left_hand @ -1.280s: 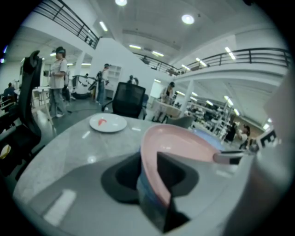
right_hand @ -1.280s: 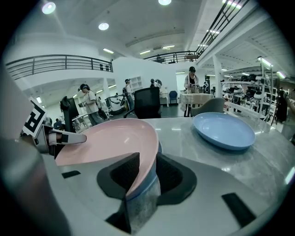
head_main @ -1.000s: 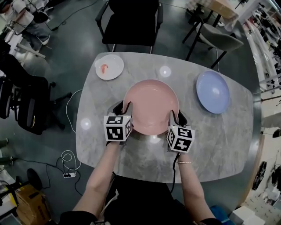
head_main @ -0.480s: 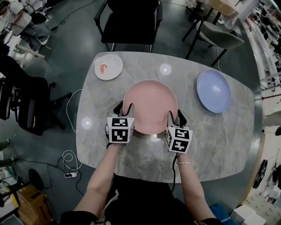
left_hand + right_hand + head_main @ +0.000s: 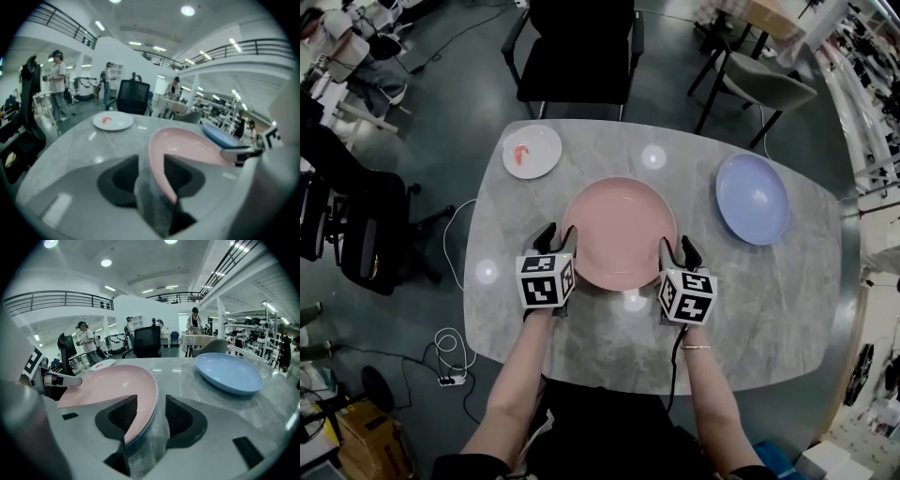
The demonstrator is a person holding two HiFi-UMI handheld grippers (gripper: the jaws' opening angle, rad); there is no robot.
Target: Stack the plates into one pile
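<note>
We have the pink plate (image 5: 621, 232) lying flat, face up, in the middle of the table (image 5: 769, 300). It's round, so there's no long axis to call. Our left gripper (image 5: 558, 236) is at its near-left rim, jaws spread wide, with the rim between them but not pinched. Our right gripper (image 5: 678, 248) is at the near-right rim and its jaws are opening, the rim between them and the pads off it. The blue plate (image 5: 753, 199) lies flat, well apart at far right. The small white plate (image 5: 532, 151), with a red mark (image 5: 520, 153), is at the far-left corner. The cubes (image 5: 546, 279) show black-and-white square markers.
</note>
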